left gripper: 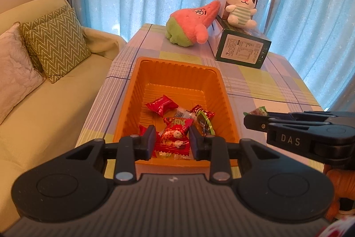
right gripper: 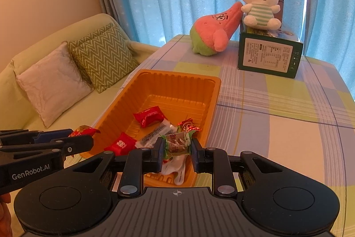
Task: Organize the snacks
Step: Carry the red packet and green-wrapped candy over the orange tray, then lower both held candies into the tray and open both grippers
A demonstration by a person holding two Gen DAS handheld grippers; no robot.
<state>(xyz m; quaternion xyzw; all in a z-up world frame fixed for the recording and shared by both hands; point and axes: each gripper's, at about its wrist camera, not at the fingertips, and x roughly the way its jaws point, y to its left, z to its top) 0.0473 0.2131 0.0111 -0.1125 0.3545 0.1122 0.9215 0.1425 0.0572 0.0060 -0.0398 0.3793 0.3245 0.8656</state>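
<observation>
An orange plastic tray (left gripper: 177, 63) (right gripper: 177, 75) stands on the checked tablecloth with several wrapped snacks inside, among them a red packet (left gripper: 162, 104) (right gripper: 148, 116). My left gripper (left gripper: 172, 136) (right gripper: 87, 140) hovers over the tray's near end, shut on a red snack packet (left gripper: 175, 137) (right gripper: 85, 130). My right gripper (right gripper: 176, 144) (left gripper: 249, 118) is beside it, over the tray's near right corner, shut on a green-and-brown wrapped candy (right gripper: 177, 143) (left gripper: 258, 110).
At the table's far end lie a pink-and-green plush (left gripper: 193, 26), a white rabbit plush (left gripper: 240, 3) and the green box (left gripper: 241, 50) it sits on. A sofa (left gripper: 44, 103) with cushions runs along the table's left edge. Blue curtains hang behind.
</observation>
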